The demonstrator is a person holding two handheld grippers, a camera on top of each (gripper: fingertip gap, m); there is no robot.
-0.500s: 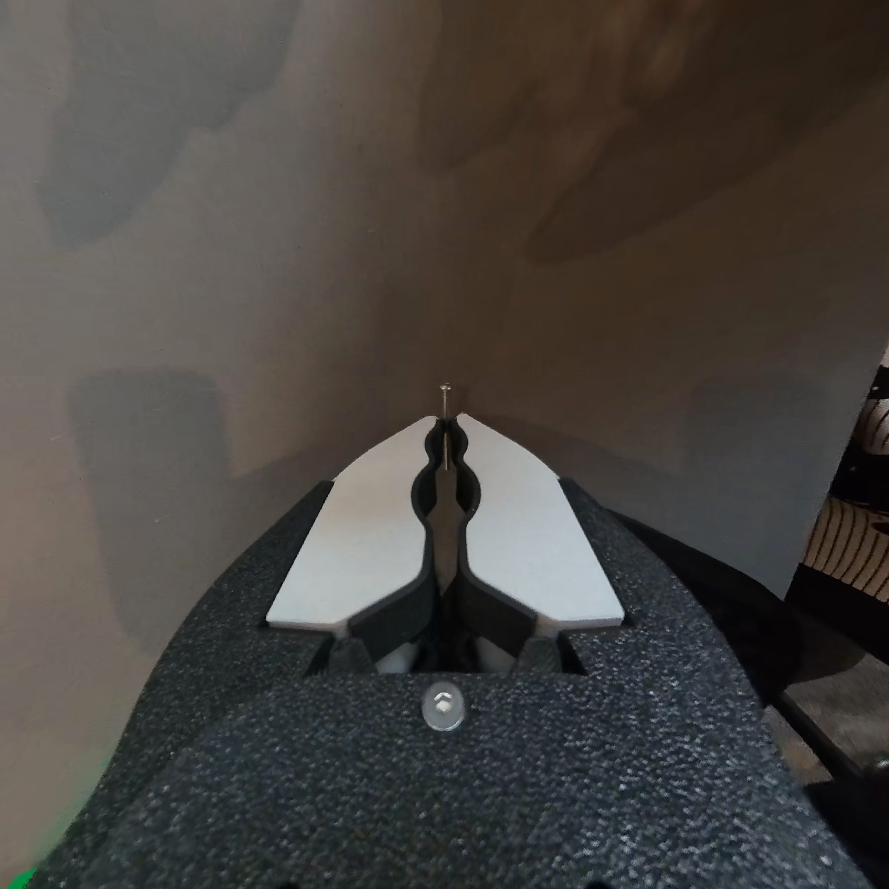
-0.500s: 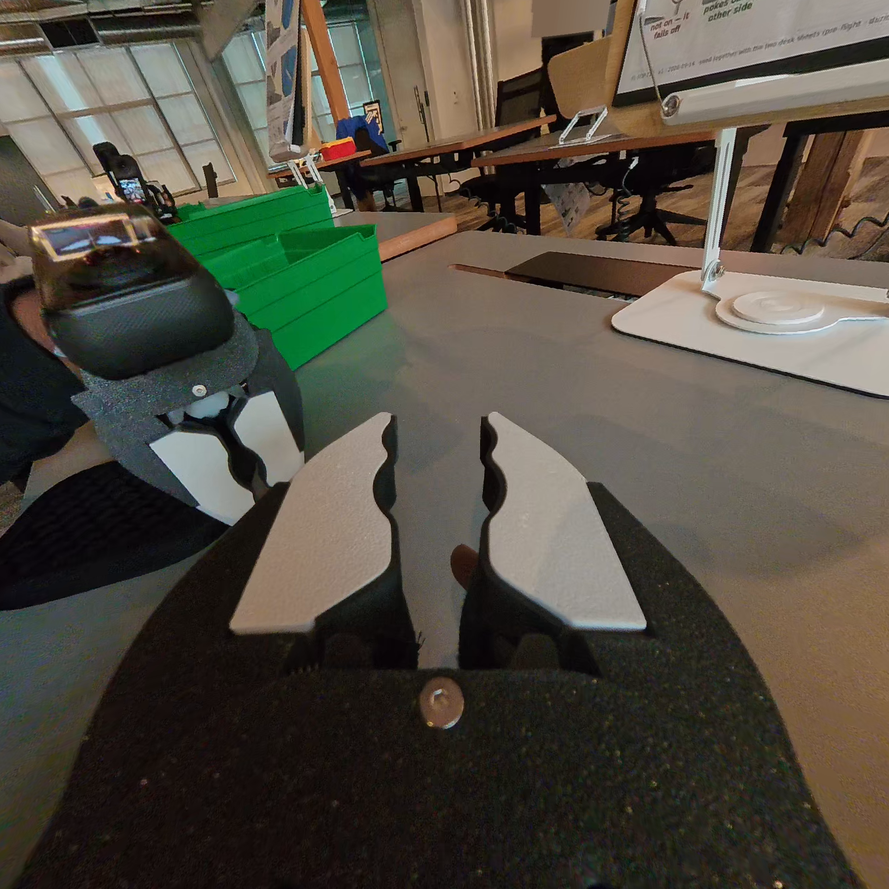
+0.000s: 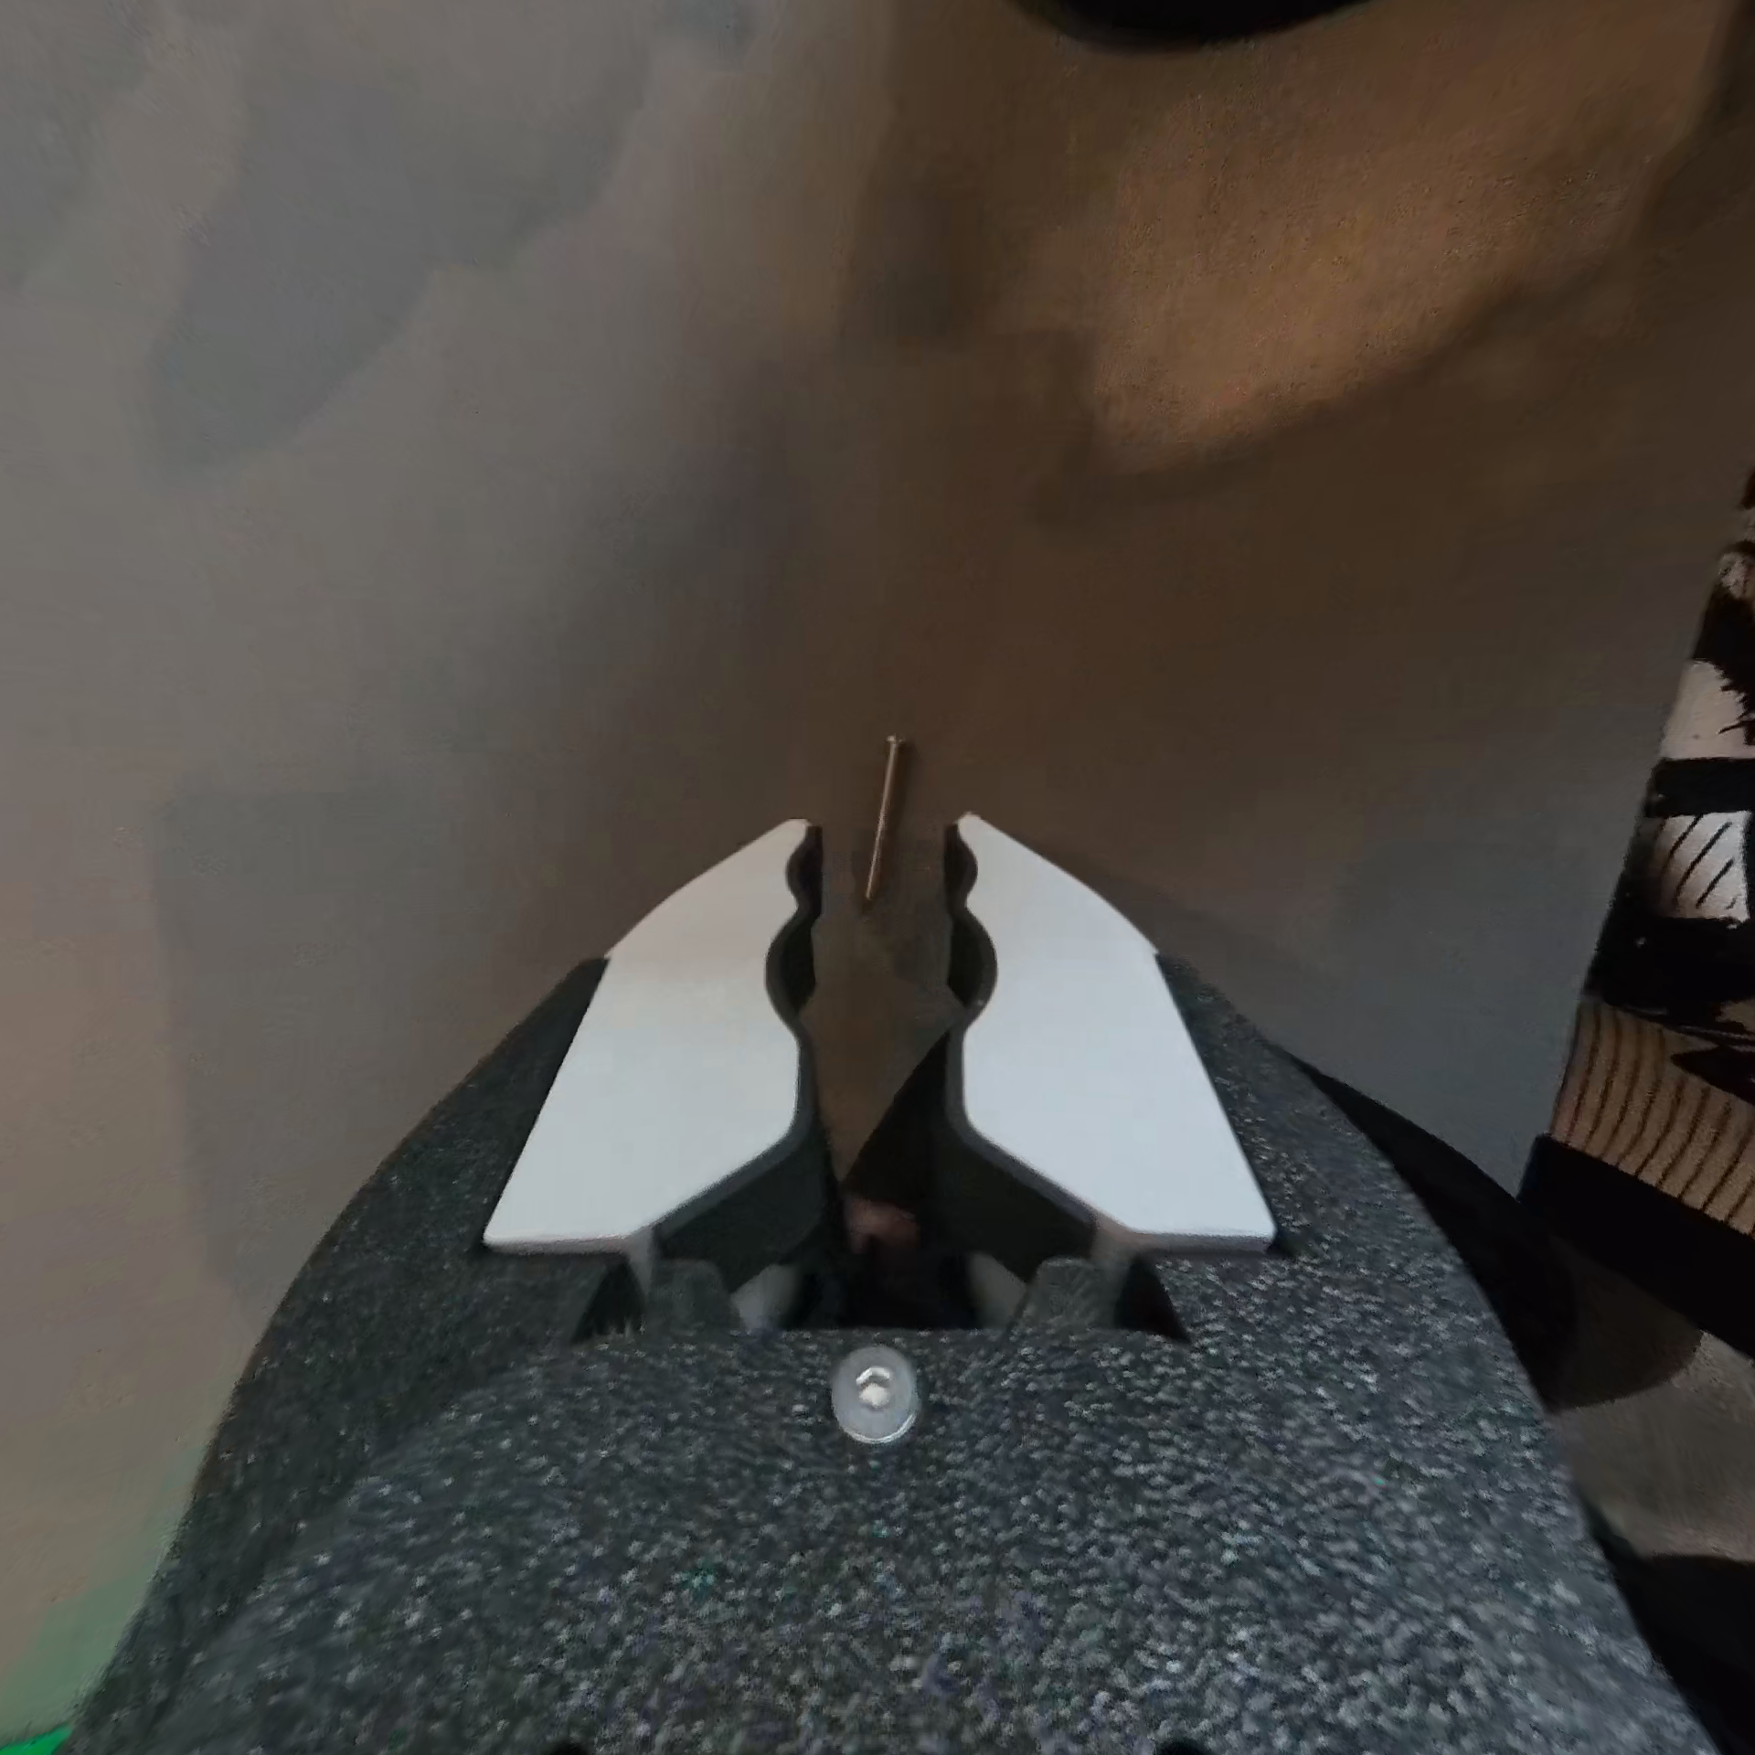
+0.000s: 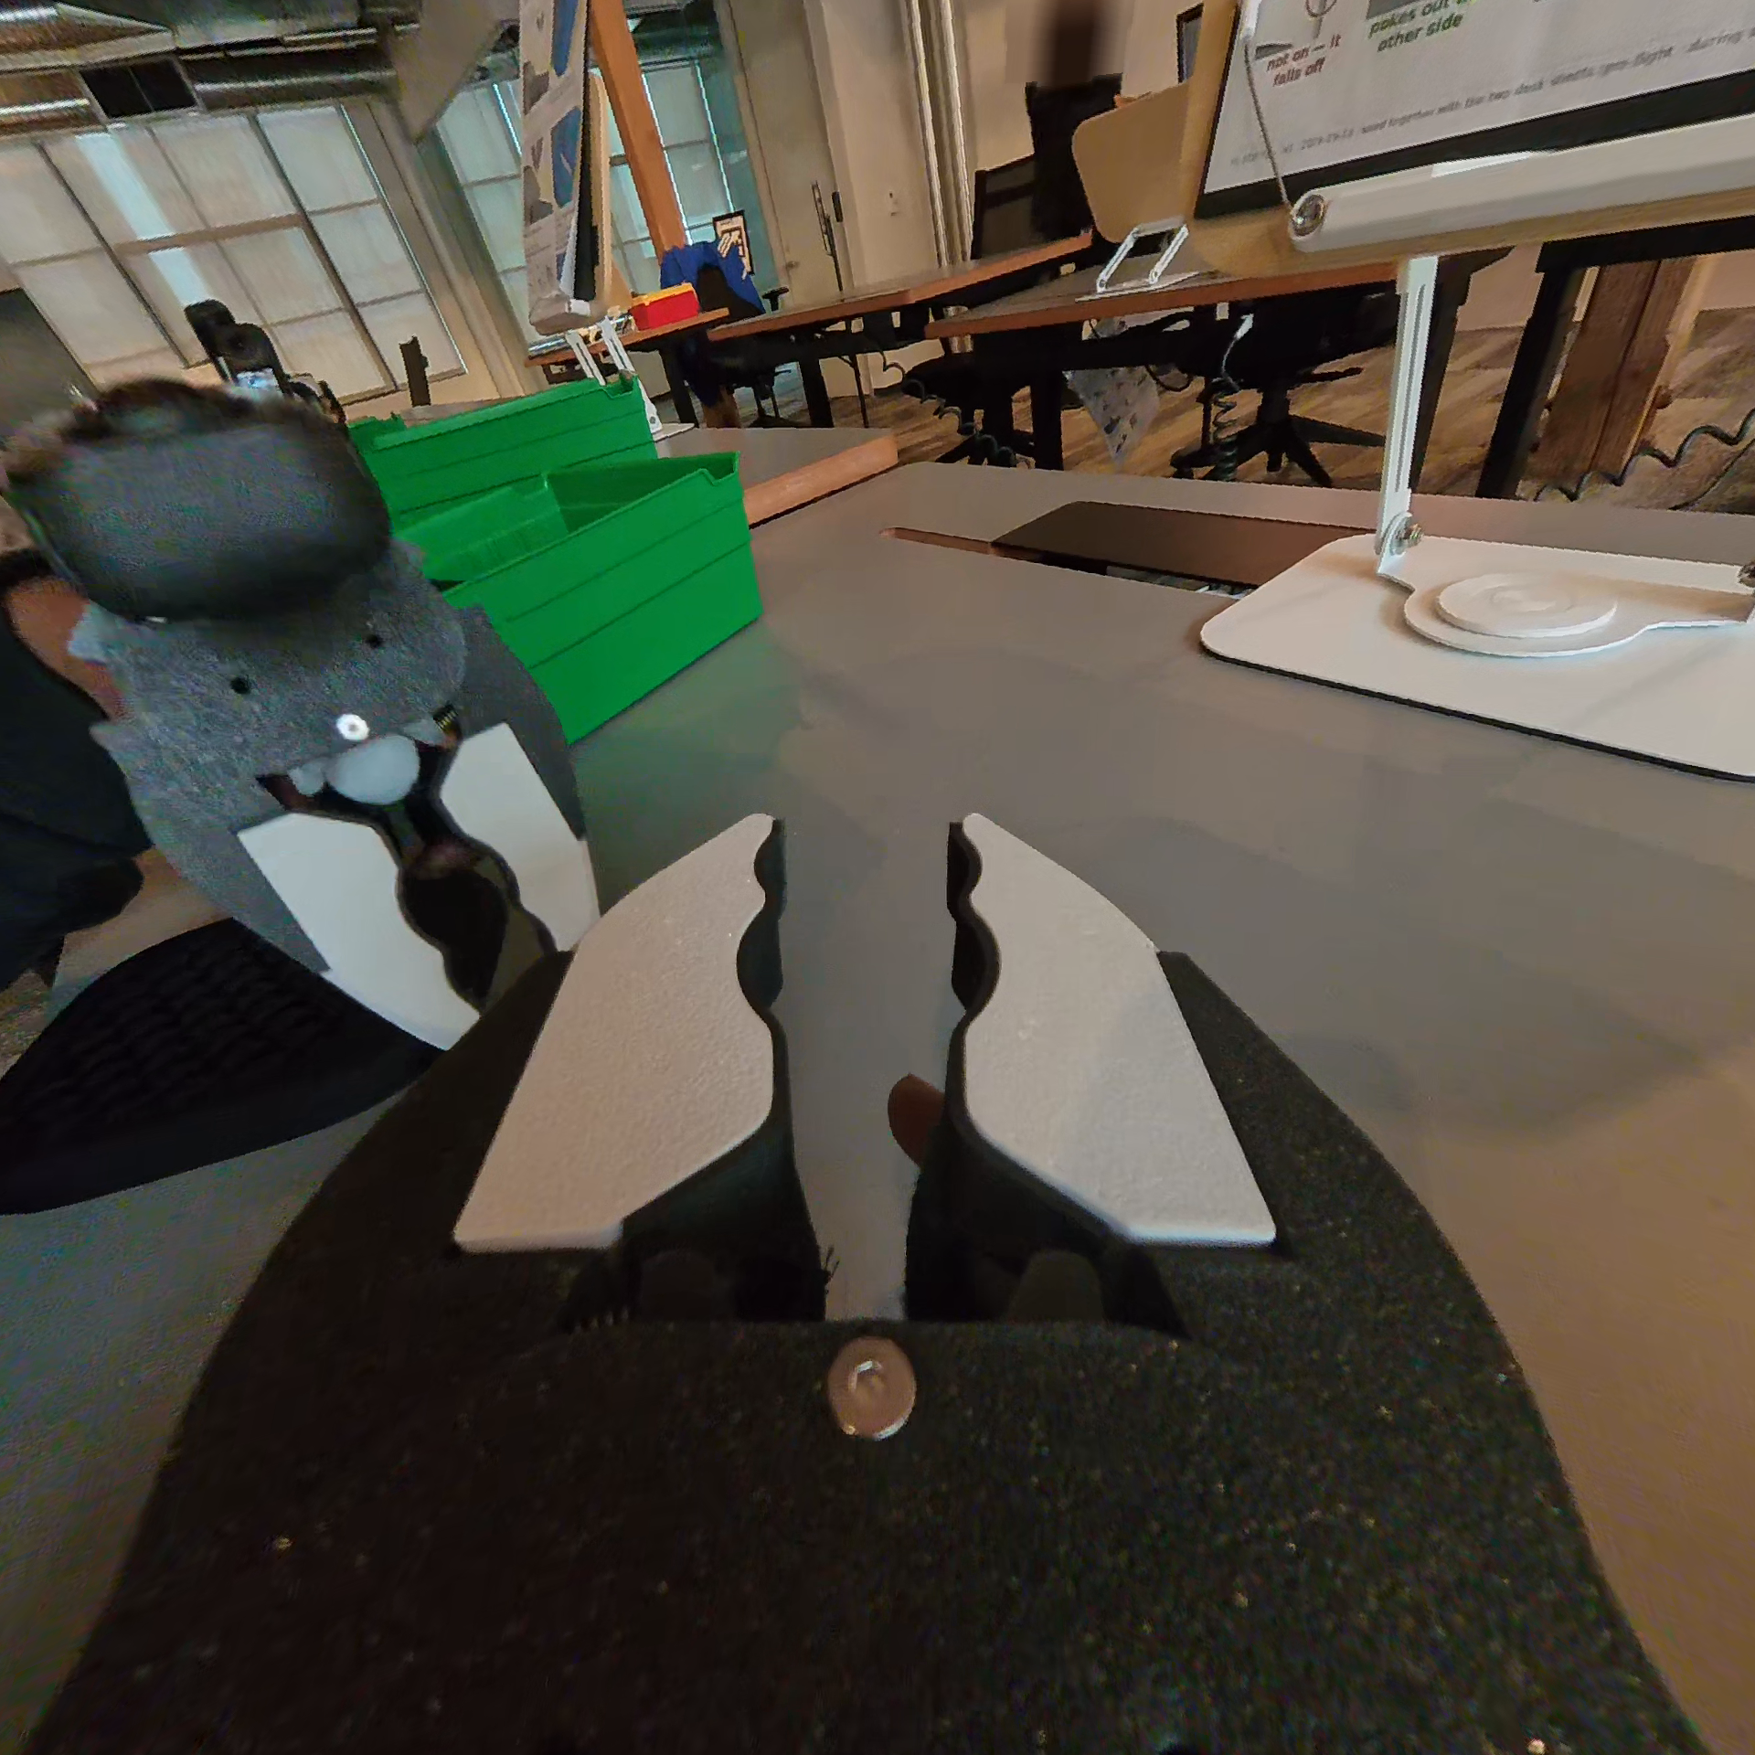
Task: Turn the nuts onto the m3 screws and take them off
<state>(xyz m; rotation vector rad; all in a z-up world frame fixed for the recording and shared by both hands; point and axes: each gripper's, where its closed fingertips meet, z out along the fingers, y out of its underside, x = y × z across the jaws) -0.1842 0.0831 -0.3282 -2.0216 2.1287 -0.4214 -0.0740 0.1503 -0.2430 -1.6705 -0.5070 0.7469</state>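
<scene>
A thin metal screw (image 3: 885,817) lies on the grey table (image 3: 475,665), just ahead of and between my left gripper's fingertips. My left gripper (image 3: 881,828) is open and points down at the table; neither pad touches the screw. It also shows in the right wrist view (image 4: 446,893), at the left, with its fingers apart. My right gripper (image 4: 866,826) is open and empty, low over the table (image 4: 1140,855). I see no nut in either view.
Green plastic bins (image 4: 608,570) stand at the back left of the table. The white base of a stand (image 4: 1481,646) lies at the back right. In the left wrist view the table ends at the right, where a striped floor (image 3: 1709,855) shows. The left gripper's tips are roughly 15 centimeters from the right gripper's.
My left gripper was shut on the screw half a second ago. It has opened, and the screw now lies free on the table, slightly tilted. My right gripper stays open.
</scene>
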